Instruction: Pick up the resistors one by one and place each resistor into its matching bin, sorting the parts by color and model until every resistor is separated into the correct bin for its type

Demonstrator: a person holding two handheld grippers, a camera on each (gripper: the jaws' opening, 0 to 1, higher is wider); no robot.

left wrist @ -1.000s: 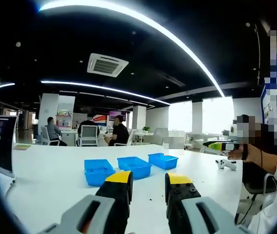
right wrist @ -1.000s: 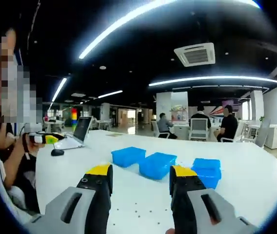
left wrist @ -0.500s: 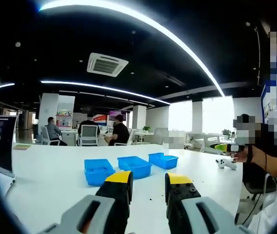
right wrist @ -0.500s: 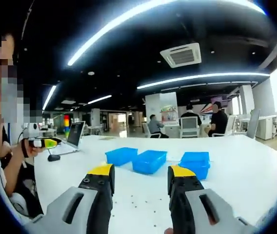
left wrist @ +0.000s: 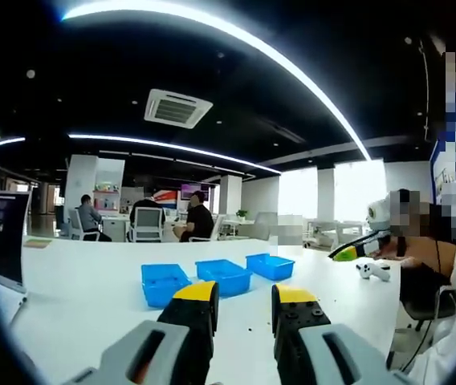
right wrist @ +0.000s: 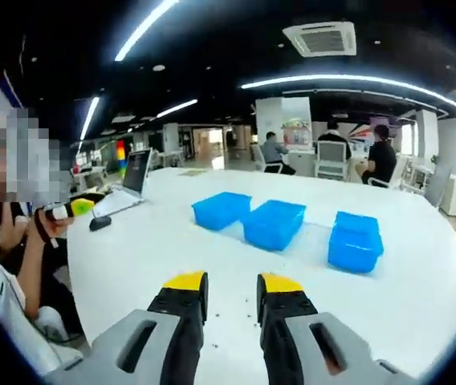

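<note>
Three blue bins stand in a row on the white table: left bin (left wrist: 164,281), middle bin (left wrist: 222,273), right bin (left wrist: 270,265); in the right gripper view they are the left bin (right wrist: 221,210), middle bin (right wrist: 274,224) and right bin (right wrist: 356,241). My left gripper (left wrist: 246,303) is open above the table, short of the bins, with nothing between its jaws. Tiny dark specks (left wrist: 248,327) lie on the table between them, too small to identify. My right gripper (right wrist: 232,290) is open with a narrow gap and holds nothing. It also appears at the far right, held in a hand, as the right gripper (left wrist: 348,253).
A laptop (right wrist: 136,172) and a dark mouse (right wrist: 99,222) sit at the table's left end. A small white object (left wrist: 371,269) lies on the table at the right. People sit at desks beyond the table (right wrist: 421,297). The left gripper (right wrist: 71,208) is held in a hand at the left.
The right gripper view has tipped down toward the table and bins, and its jaws have drawn closer together. In the left gripper view the right gripper has tilted slightly. The left jaws are unchanged.
</note>
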